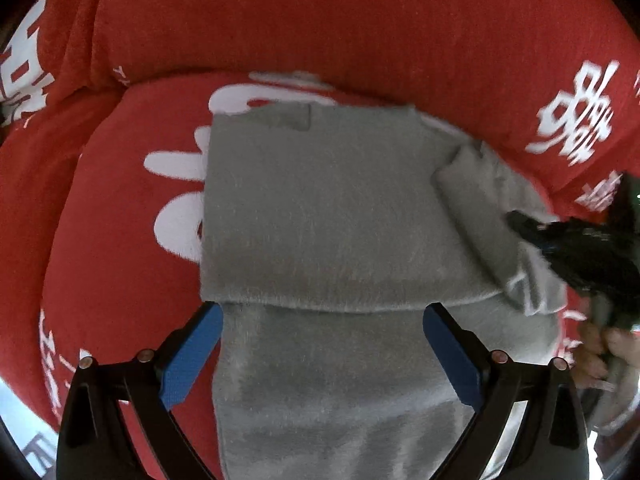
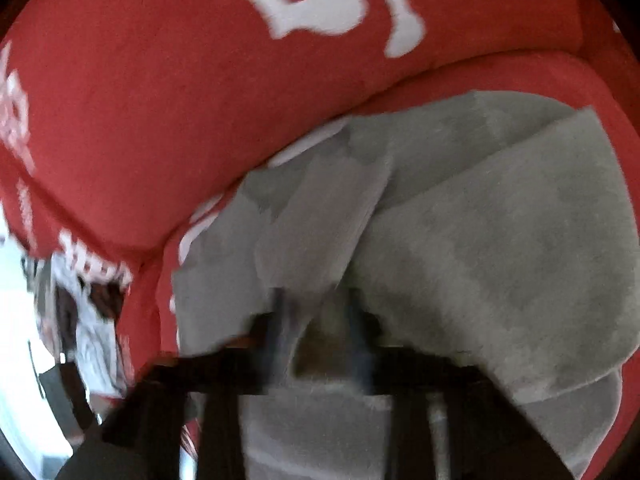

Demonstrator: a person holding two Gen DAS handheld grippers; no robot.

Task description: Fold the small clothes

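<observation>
A grey fuzzy garment (image 1: 320, 208) lies on the red sofa seat (image 1: 120, 220), its upper part folded down over the lower part. My left gripper (image 1: 322, 308) hangs open just above the fold's edge, blue pads (image 1: 192, 356) wide apart and nothing between them. At the right edge of the left wrist view my right gripper (image 1: 520, 220) rests on the garment's sleeve side. In the blurred right wrist view the right gripper (image 2: 316, 312) looks shut on a fold of the grey garment (image 2: 500, 240), and creases in the cloth run up to its fingers.
The red sofa back (image 1: 320, 20) with white characters rises close behind the garment. A person's hand (image 1: 600, 348) holds the right gripper. Beyond the sofa's left end lies a blurred heap of white and dark things (image 2: 88, 312).
</observation>
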